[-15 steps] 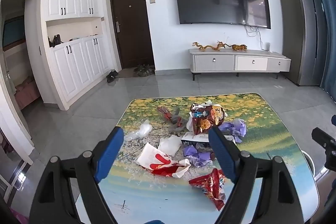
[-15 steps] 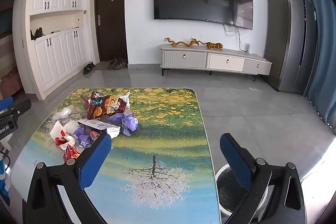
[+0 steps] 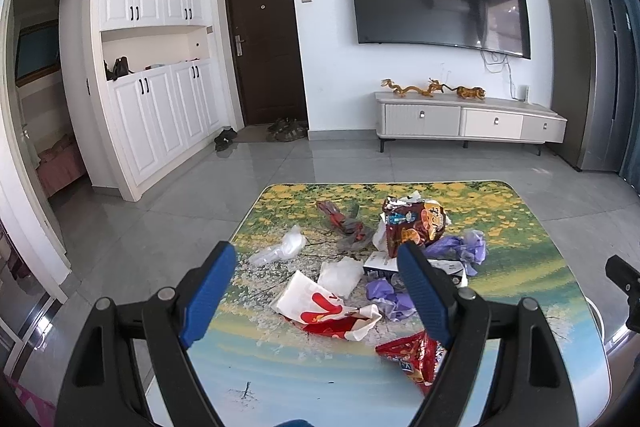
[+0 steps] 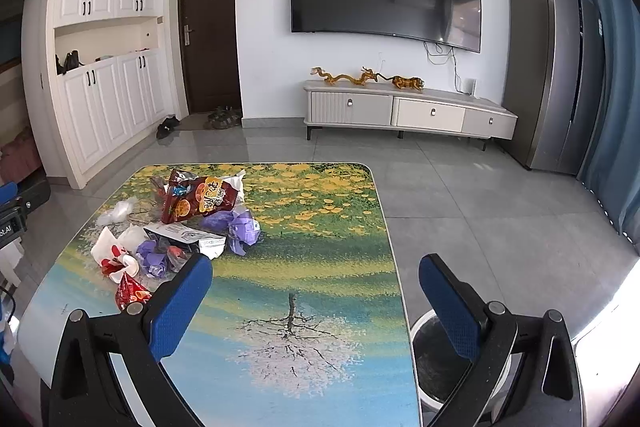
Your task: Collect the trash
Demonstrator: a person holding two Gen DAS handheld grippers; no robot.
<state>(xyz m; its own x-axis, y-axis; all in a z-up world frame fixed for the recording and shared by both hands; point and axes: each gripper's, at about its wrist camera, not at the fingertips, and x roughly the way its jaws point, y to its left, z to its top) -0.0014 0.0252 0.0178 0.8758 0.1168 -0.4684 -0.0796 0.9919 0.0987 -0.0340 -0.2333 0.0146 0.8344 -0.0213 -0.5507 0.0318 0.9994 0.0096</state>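
A pile of trash lies on the painted table: a white-and-red wrapper, a red snack bag, purple wrappers, a dark red chip bag, clear plastic and a white tissue. My left gripper is open above the white-and-red wrapper, holding nothing. My right gripper is open and empty over the table's right half, with the trash to its left. A waste bin stands by the table's right edge, under the right finger.
A TV cabinet and a wall TV stand beyond the grey tiled floor. White cupboards and a dark door are at the left, with shoes on the floor. A fridge and blue curtain are at the right.
The left gripper has moved slightly forward toward the trash pile. The right gripper has barely moved.
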